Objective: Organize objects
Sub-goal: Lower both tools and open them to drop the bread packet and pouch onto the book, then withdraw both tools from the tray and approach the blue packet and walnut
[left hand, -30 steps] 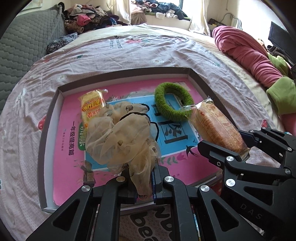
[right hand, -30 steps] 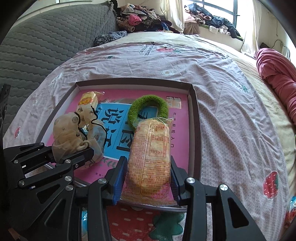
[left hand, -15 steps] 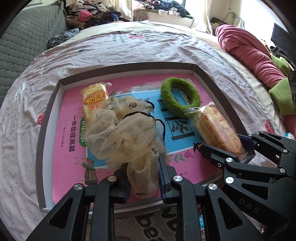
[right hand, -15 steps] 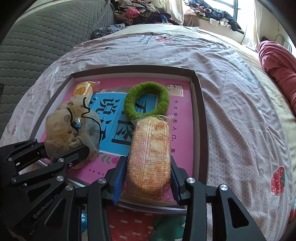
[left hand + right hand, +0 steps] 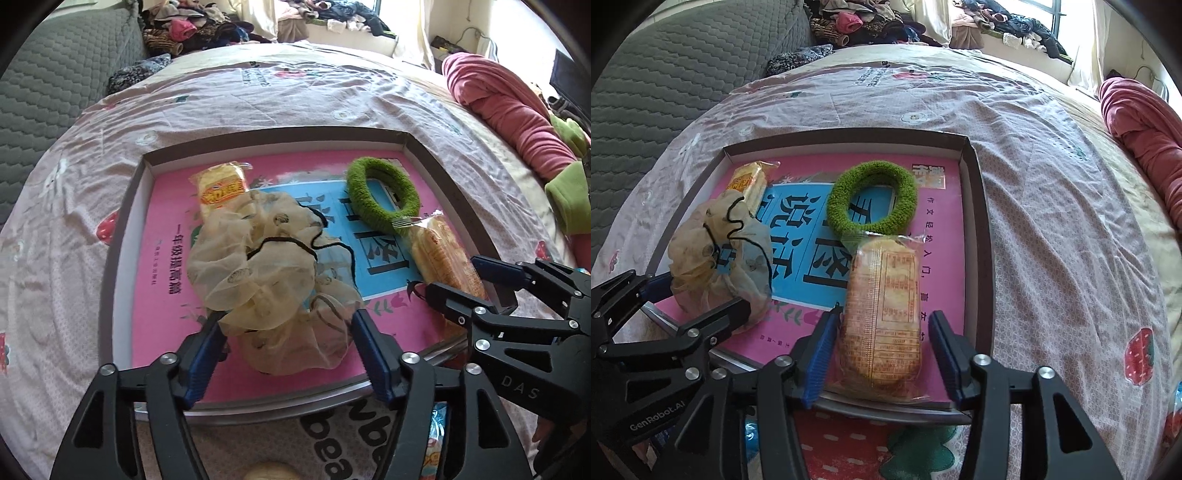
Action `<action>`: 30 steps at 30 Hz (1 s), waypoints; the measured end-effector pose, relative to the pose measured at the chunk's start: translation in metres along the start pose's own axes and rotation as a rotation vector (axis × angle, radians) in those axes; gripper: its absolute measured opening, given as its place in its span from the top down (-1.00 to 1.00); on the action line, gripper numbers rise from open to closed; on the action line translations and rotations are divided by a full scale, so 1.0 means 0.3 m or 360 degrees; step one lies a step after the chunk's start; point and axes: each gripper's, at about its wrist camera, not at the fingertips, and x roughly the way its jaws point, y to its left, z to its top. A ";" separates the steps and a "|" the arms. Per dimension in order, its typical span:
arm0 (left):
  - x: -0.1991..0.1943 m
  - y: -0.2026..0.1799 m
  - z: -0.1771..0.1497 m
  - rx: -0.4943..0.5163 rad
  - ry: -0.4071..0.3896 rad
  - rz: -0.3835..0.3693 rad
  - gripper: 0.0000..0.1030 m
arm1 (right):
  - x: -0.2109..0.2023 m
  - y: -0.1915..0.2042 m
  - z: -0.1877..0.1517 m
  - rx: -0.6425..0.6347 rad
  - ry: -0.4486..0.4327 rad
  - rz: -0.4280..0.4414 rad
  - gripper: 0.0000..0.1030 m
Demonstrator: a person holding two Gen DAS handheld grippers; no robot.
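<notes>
Snagging is the main risk at this release. The left gripper [image 5: 288, 332] is seen with its jaws opening, spread to either side of the cream gauze scrunchie [image 5: 273, 280], which lies on the pink book cover inside the shallow grey tray [image 5: 122, 236]. Loose gauze folds and a thin black cord [image 5: 332, 251] sit close to both blue pads [image 5: 369, 350]; if the gripper is pulled back low, the fabric could be caught and dragged toward the near tray rim.

The right gripper [image 5: 882, 332] is also opening, its jaws standing apart around the long cracker packet [image 5: 882, 306], with a small gap visible at each side. The packet's near end lies at or over the near edge of the book, so a nudge during withdrawal could tip it toward the bed sheet [image 5: 1052, 221]. Its far end touches the green fuzzy ring [image 5: 871, 199], which could be pushed if the packet slides.

The 2 grippers sit close side by side, so a knock between them is possible. The small yellow snack packet [image 5: 221, 188] is partly covered by the scrunchie and could be shifted along with it.
</notes>
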 end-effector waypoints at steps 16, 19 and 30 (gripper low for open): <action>-0.080 0.043 -0.005 -0.0051 -0.0040 0.0040 -0.65 | -0.096 -0.013 0.012 0.0024 -0.0056 -0.0070 -0.32; -0.111 0.051 -0.011 -0.0073 -0.0059 0.0053 -0.68 | -0.127 -0.007 0.005 0.0020 -0.0068 -0.0071 -0.33; -0.309 0.043 -0.014 -0.0078 -0.0189 0.0057 -0.92 | -0.308 0.013 0.007 0.0038 -0.0190 -0.0059 -0.66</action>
